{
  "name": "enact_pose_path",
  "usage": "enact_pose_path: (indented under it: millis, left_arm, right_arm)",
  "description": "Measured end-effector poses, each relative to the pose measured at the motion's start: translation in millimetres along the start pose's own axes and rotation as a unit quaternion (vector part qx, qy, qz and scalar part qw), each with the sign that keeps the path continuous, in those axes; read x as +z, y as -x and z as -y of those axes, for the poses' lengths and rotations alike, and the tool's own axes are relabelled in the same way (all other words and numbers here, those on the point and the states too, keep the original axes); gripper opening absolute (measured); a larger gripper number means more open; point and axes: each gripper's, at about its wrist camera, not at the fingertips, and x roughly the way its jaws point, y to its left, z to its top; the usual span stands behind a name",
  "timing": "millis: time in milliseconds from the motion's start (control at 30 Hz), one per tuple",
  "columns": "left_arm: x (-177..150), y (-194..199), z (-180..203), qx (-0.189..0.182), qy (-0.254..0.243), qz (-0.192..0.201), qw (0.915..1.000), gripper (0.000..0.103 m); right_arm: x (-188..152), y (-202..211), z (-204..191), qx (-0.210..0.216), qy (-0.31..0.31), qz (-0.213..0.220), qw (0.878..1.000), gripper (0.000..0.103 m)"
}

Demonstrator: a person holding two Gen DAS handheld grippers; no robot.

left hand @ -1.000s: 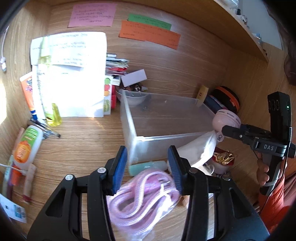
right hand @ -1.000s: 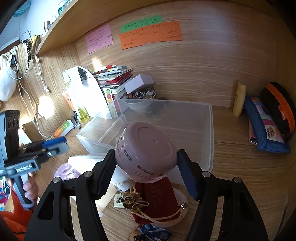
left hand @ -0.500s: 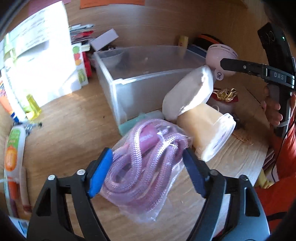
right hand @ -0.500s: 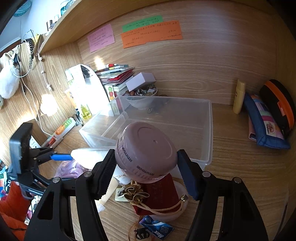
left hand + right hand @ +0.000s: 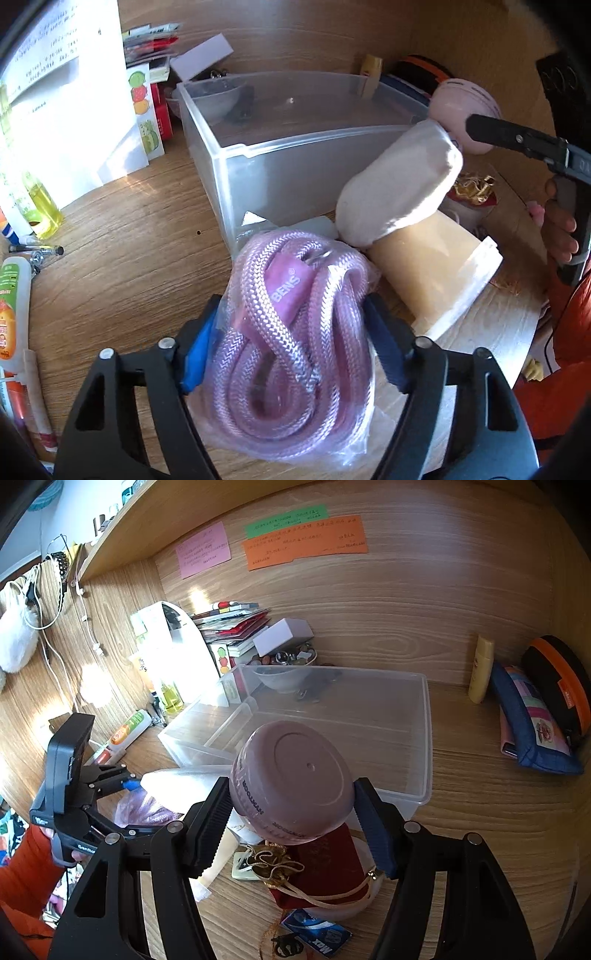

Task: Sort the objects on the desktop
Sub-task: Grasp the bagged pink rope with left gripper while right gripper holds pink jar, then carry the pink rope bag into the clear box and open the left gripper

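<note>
My left gripper [image 5: 291,354] is shut on a pink braided cable in a clear bag [image 5: 291,332], held in front of the clear plastic bin [image 5: 295,162]. My right gripper [image 5: 295,823] is shut on a round pink jar [image 5: 291,779], held above the desk at the bin's near edge [image 5: 406,794]. The jar also shows in the left wrist view [image 5: 461,110]. The left gripper [image 5: 122,782] with the cable bag [image 5: 144,808] shows at the left of the right wrist view. A white wrapped bundle [image 5: 399,184] lies on a cream roll [image 5: 432,273].
A red pouch with gold cord [image 5: 317,864] and a blue packet [image 5: 317,934] lie under the jar. Books, a white box [image 5: 284,635] and a bowl [image 5: 284,661] stand behind the bin. Pencil cases [image 5: 535,716] at right; bottles [image 5: 11,306] at left.
My left gripper moved in around the cable bag and closed on it, then lifted it a little. The right gripper kept hold of the jar with little movement.
</note>
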Motion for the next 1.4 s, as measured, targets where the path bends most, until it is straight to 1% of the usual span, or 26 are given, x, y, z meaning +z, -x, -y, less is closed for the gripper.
enact_pose_path:
  millis: [100,200,267,367,567,700,900,1000,1067,1167,1333,1400]
  left_arm:
    - [-5,5,3,0.008,0.004,0.008,0.9999,0.064]
    - [-12,11,4,0.016,0.014,0.015,0.9997,0.062]
    - [-17,19,4,0.024,0.022,0.028,0.9991,0.061]
    - [-18,27,-4,0.025,0.042,0.048,0.9977,0.061]
    - [-27,62,-9,0.034,0.078,0.091,0.9922,0.061]
    - [-29,85,-6,0.046,0.086,0.118,0.9882,0.061]
    - [-29,105,-10,0.047,0.093,0.143,0.9842,0.061]
    - [-19,109,-13,0.043,0.095,0.157,0.9820,0.061]
    - [-8,110,-17,0.034,0.096,0.166,0.9808,0.061]
    - [10,110,-17,0.035,0.089,0.177,0.9796,0.061]
    - [46,98,-14,0.032,0.073,0.178,0.9808,0.061]
    - [56,91,-12,0.032,0.069,0.176,0.9814,0.061]
  right_arm:
    - [0,1,1,0.002,-0.005,0.000,1.000,0.063]
    - [1,4,1,0.003,-0.007,0.000,1.000,0.063]
    - [1,6,0,-0.001,-0.006,0.000,1.000,0.063]
    - [1,10,-2,-0.003,-0.005,0.002,1.000,0.063]
    - [4,14,-8,-0.001,0.000,0.007,1.000,0.063]
    - [5,17,-15,-0.002,0.007,0.010,1.000,0.063]
    - [11,21,-21,-0.002,0.010,0.022,1.000,0.063]
    - [17,20,-22,-0.005,0.010,0.027,1.000,0.063]
    - [22,19,-21,-0.007,0.010,0.029,0.999,0.063]
    - [28,17,-19,-0.009,0.010,0.032,0.999,0.063]
    - [39,11,-12,-0.012,0.007,0.036,0.999,0.063]
    - [43,6,-8,-0.014,0.005,0.033,0.999,0.063]
